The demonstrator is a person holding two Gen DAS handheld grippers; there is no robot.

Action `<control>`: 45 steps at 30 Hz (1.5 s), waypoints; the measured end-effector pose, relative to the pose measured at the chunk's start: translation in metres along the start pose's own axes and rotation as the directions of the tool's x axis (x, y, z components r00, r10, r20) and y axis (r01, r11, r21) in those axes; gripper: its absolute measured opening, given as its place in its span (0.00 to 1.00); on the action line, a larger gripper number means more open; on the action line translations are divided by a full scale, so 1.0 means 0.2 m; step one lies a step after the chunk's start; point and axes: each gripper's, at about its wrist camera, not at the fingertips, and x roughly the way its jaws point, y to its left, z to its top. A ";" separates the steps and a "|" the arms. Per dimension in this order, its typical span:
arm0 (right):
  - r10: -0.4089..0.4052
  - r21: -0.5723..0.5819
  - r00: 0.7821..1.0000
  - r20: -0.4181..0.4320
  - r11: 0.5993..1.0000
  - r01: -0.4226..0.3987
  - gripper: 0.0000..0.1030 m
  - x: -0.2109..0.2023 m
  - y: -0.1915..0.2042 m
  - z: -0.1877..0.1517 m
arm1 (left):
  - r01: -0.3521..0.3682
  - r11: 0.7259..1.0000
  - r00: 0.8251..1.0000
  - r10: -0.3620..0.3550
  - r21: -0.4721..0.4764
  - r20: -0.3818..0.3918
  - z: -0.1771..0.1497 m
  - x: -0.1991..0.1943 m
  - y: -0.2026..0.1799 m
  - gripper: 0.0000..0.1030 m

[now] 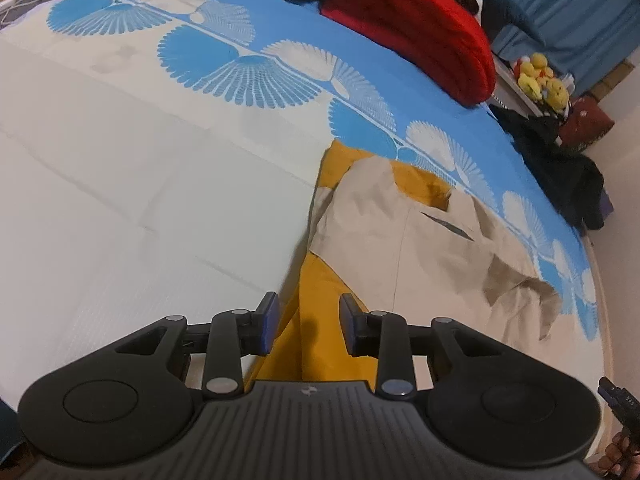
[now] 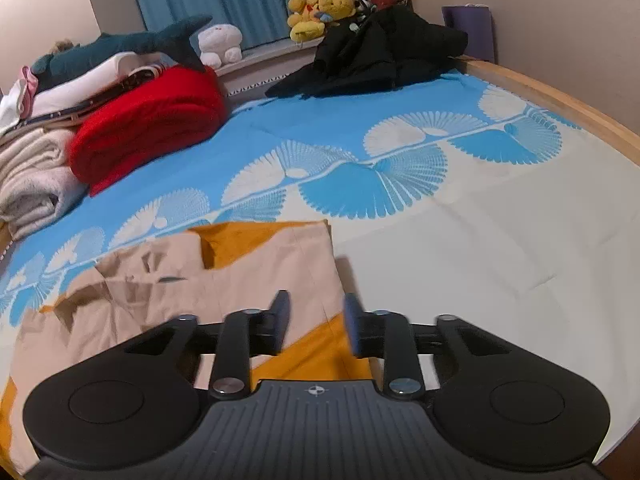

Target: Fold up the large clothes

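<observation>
A fold looks just finished: both claws, left [image 1: 308, 326] and right [image 2: 316, 324], are held spread and empty over the beige-and-mustard garment [image 1: 400, 236] on the bed [image 1: 120, 200]. Fresh edges need to be pinched next, probably.

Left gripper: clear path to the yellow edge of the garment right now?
Probably yes. The left gripper is open, with the yellow fabric lying directly below its jaws and nothing on top of that strip.
</observation>
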 end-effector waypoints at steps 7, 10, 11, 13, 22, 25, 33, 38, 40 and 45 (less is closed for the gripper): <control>-0.018 0.041 0.998 -0.057 0.999 0.020 0.44 0.12 -0.05 -0.02 | -0.018 1.000 1.000 0.018 0.024 -0.014 0.02 0.11 -0.09 0.41; -0.020 0.024 0.995 -0.097 0.999 0.023 0.46 0.20 -0.03 -0.03 | -0.033 0.999 0.999 0.033 0.007 0.009 0.07 0.14 -0.11 0.44; -0.016 0.014 0.994 -0.111 1.000 0.017 0.47 0.22 -0.02 -0.03 | -0.038 0.999 0.999 0.038 -0.004 0.011 0.08 0.15 -0.11 0.45; -0.014 -0.009 0.991 -0.135 1.000 0.013 0.47 0.28 0.01 -0.03 | -0.049 0.999 0.999 0.049 -0.017 0.011 0.11 0.19 -0.12 0.52; -0.035 -0.053 0.980 -0.194 0.998 0.025 0.44 0.45 0.02 -0.03 | -0.120 0.992 0.992 0.122 0.040 -0.032 0.18 0.38 -0.17 0.55; -0.046 -0.087 0.981 -0.191 0.996 0.029 0.17 0.46 0.03 -0.03 | -0.123 0.992 0.992 0.124 0.034 -0.039 0.20 0.42 -0.16 0.55; -0.004 -0.156 0.999 -0.044 0.988 -0.003 0.03 0.29 0.10 0.04 | -0.096 0.989 0.995 0.093 0.108 0.032 0.24 0.41 -0.23 0.02; 0.027 -0.140 0.986 0.167 0.990 -0.004 0.03 0.11 0.12 0.14 | -0.046 0.996 0.972 0.028 0.071 0.232 0.31 0.23 -0.26 0.01; 0.038 -0.117 0.973 0.228 0.993 -0.012 0.03 0.09 0.12 0.17 | -0.075 0.992 0.959 0.045 0.099 0.280 0.32 0.23 -0.30 0.01; -0.004 -0.105 0.961 0.275 0.994 0.034 0.02 0.19 0.16 0.23 | -0.073 0.994 0.934 0.041 0.077 0.355 0.37 0.25 -0.34 0.01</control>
